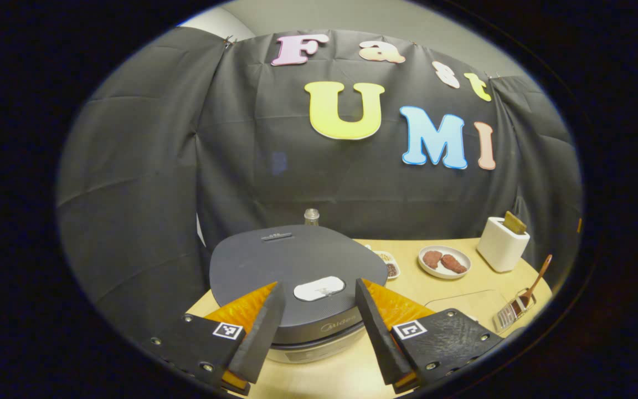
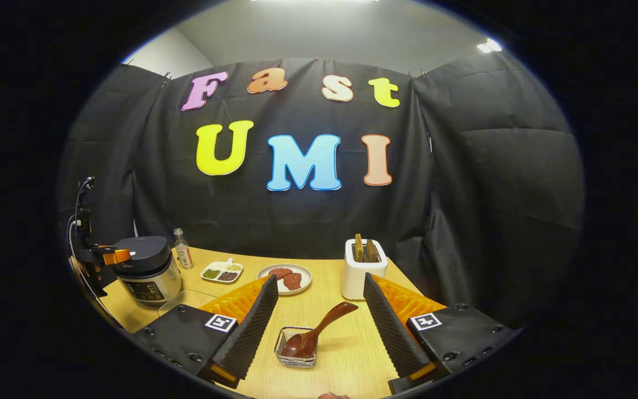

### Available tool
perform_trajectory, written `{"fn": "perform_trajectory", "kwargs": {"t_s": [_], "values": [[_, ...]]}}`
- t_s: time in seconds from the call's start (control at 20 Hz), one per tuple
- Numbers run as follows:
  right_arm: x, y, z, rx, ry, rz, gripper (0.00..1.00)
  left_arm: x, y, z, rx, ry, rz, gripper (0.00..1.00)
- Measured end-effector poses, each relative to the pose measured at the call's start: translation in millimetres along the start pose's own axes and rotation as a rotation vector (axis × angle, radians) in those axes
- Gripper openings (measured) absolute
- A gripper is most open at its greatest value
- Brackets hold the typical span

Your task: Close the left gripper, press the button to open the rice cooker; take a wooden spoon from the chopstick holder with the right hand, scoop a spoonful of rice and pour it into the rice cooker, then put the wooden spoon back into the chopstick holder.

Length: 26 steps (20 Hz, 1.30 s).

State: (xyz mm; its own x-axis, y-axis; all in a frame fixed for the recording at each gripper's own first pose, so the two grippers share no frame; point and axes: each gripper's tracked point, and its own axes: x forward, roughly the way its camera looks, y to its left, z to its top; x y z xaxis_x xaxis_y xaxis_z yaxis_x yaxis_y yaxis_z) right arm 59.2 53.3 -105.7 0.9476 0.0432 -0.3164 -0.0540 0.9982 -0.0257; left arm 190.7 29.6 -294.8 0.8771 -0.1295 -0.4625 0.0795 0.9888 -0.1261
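The dark grey rice cooker [image 1: 297,266] sits with its lid down just ahead of my left gripper [image 1: 319,284]. That gripper is open, its fingers either side of the white lid button [image 1: 319,288] and hovering over it. From the right gripper view the cooker [image 2: 144,269] stands far left with the left gripper [image 2: 113,256] at its lid. My right gripper [image 2: 319,279] is open and holds nothing. Between and below its fingers, the wooden spoon [image 2: 319,332] rests bowl-down in the wire chopstick holder [image 2: 296,354], handle leaning up to the right. The holder [image 1: 510,313] and spoon [image 1: 538,277] also appear far right.
On the wooden table [image 2: 330,310] stand a white toaster [image 2: 363,271], a plate of red meat [image 2: 284,277], a divided dish of grains [image 2: 220,271] and a small bottle [image 2: 183,249]. A clear board [image 2: 186,302] lies beside the cooker.
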Motion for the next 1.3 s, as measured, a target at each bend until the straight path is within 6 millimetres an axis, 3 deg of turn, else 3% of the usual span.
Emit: {"fn": "perform_trajectory", "kwargs": {"t_s": [0.3,0.35,0.55,0.65,0.75,0.95,1.05,1.3], "values": [[-1.1,-2.0,0.8,-0.001,-0.003,-0.013,0.98,0.8,2.0,-3.2,0.021,-0.019,0.018,0.83],[-1.4,-1.1,-0.2,0.001,-0.003,-0.014,0.98,0.7,1.3,-16.0,0.014,0.030,0.018,0.86],[-2.9,6.7,0.7,0.013,-0.003,0.002,0.98,3.6,-3.0,-4.3,0.040,-0.009,0.016,0.87],[-6.1,8.9,8.5,0.013,-0.023,0.010,0.98,-9.0,-7.8,4.5,0.027,-0.041,0.007,0.84],[-10.1,5.8,17.4,0.004,-0.048,0.012,0.98,-31.0,-15.2,29.0,0.023,-0.097,-0.007,0.82],[-22.9,-7.9,32.3,0.017,-0.090,0.023,0.98,-87.0,-59.4,76.1,0.085,-0.229,-0.038,0.82],[-30.3,-18.5,38.3,0.024,-0.112,0.028,0.98,-117.7,-76.8,110.5,0.090,-0.285,-0.047,0.81],[-46.5,-43.9,51.4,0.005,-0.178,0.048,0.98,-177.7,-122.5,137.8,0.064,-0.347,-0.051,0.81]]}}
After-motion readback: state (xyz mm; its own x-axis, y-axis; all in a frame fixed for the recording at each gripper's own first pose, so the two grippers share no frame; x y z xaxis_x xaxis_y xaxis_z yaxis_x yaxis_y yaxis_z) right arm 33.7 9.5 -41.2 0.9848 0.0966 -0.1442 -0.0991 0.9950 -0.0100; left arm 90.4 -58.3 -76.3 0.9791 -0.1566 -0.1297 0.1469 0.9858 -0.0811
